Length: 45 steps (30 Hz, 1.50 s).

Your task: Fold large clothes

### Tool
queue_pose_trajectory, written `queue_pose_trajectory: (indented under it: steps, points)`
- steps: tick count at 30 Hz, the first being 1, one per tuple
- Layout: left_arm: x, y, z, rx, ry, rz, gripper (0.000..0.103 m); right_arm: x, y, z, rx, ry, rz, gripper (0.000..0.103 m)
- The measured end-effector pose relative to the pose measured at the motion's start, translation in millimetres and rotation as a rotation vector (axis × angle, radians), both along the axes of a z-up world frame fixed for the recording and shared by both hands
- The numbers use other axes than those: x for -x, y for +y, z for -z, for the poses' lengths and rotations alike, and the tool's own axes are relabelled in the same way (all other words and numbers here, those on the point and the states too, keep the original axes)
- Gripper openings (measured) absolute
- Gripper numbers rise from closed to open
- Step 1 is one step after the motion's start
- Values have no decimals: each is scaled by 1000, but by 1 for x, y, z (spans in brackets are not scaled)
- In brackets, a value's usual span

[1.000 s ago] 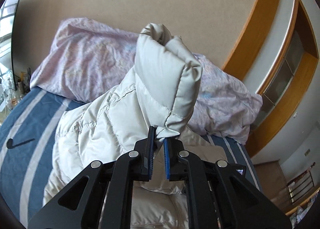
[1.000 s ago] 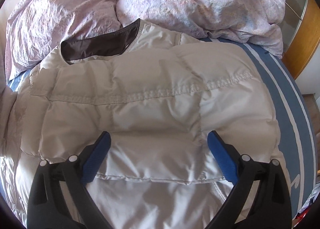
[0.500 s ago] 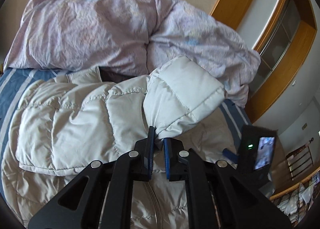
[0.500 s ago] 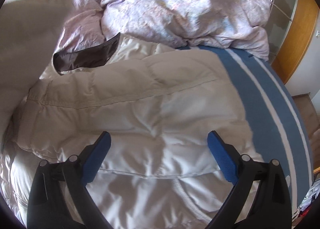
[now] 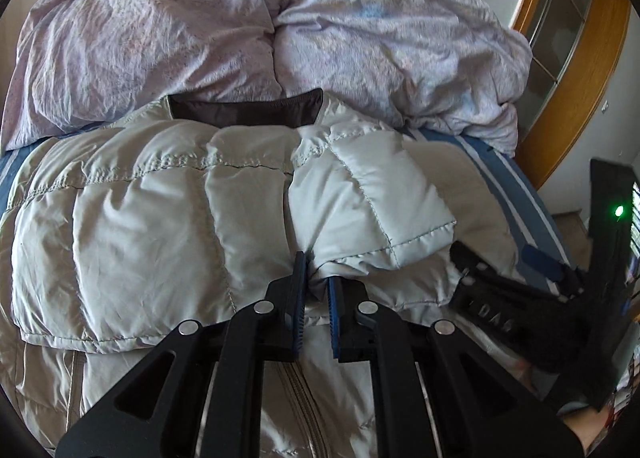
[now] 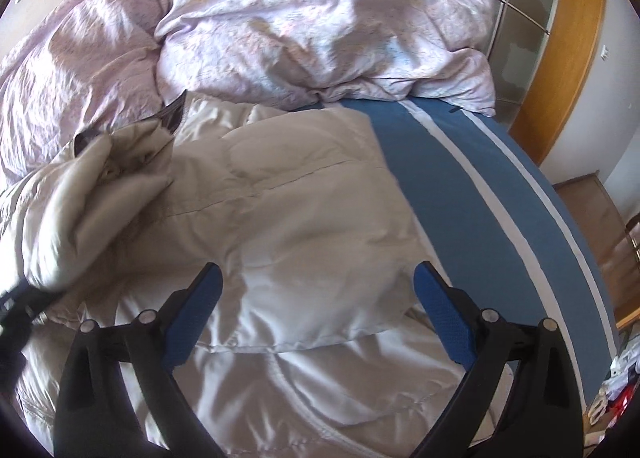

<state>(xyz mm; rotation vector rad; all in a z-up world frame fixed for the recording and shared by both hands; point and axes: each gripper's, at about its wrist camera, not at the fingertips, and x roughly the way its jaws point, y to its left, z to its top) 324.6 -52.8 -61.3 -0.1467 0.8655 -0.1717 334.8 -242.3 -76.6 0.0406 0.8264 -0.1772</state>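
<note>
A pale grey puffer jacket (image 5: pixel 140 225) lies spread on the bed, its dark collar lining (image 5: pixel 244 111) toward the pillows. My left gripper (image 5: pixel 316 278) is shut on the cuff of its sleeve (image 5: pixel 372 197), which lies folded across the jacket's body. In the right wrist view the same jacket (image 6: pixel 304 225) fills the lower left, with the sleeve (image 6: pixel 80 201) bunched at the left edge. My right gripper (image 6: pixel 316 290) hovers open over the jacket's right side, nothing between its fingers. The right gripper (image 5: pixel 516 278) also shows at the right of the left wrist view.
A crumpled lilac duvet (image 5: pixel 248 29) is heaped at the head of the bed. The blue sheet with white stripes (image 6: pixel 480 193) lies bare to the right of the jacket. A wooden door frame (image 6: pixel 560 57) stands beyond the bed's right edge.
My left gripper has come down and carried the sleeve from raised in the air to lying across the jacket. The right gripper has shifted right, showing more blue sheet.
</note>
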Motion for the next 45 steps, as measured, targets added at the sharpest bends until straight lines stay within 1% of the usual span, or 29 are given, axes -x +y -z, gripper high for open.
queue_pose_trajectory:
  steps: [2,4,6,8,9,10,11,13,14,15,16,17,19,20,23,25,26,28,32,34,38,43,45]
  points:
    - [3,3,2,9,6,-3,8,2,-4,-4,-13,-14,12,92]
    - [6,8,1,29,17,-8,11,5,-6,-9,-27,-32,17,92]
    - [8,14,0,49,33,-9,12,8,-6,-17,-42,-55,12,90]
    - [11,20,-3,57,44,-8,18,12,-4,-26,-62,-86,-4,87]
    - [13,24,-4,62,48,-10,26,14,-2,-30,-68,-96,-11,86]
    - [16,29,-5,71,53,-15,39,16,1,-34,-80,-109,-25,83]
    - [18,32,-6,82,54,-14,44,17,3,-37,-85,-114,-34,81]
    - [23,41,-8,123,53,-10,58,19,12,-44,-97,-130,-68,78]
    - [24,43,-9,136,54,-8,61,20,18,-47,-107,-141,-89,75]
    - [25,45,-10,141,55,-7,71,21,22,-50,-113,-145,-102,74]
    - [27,48,-13,142,46,-13,85,22,28,-52,-116,-150,-116,72]
    - [31,52,-17,139,20,-23,87,24,34,-55,-118,-159,-139,70]
    - [38,58,-26,130,-23,-23,88,27,46,-58,-115,-172,-174,67]
    - [40,62,-31,110,-42,-32,88,27,52,-58,-113,-175,-200,65]
    - [46,77,-41,-21,-108,-106,88,23,71,-49,-108,-136,-267,58]
    - [44,88,-42,-62,-116,-147,88,17,85,-37,-119,-88,-323,56]
    - [42,93,-40,-84,-113,-172,88,16,89,-33,-118,-77,-332,56]
    - [38,106,-35,-138,-104,-227,88,12,97,-22,-110,-45,-343,55]
    - [30,124,-21,-212,-77,-287,88,6,104,-7,-92,-11,-345,55]
    - [26,132,-12,-228,-51,-305,88,3,105,-2,-87,7,-341,56]
    - [19,141,2,-232,-11,-323,88,-2,103,5,-92,28,-339,56]
    - [16,144,10,-230,4,-327,88,-7,103,12,-92,50,-330,60]
    - [14,144,11,-232,8,-325,88,-10,102,16,-113,67,-326,60]
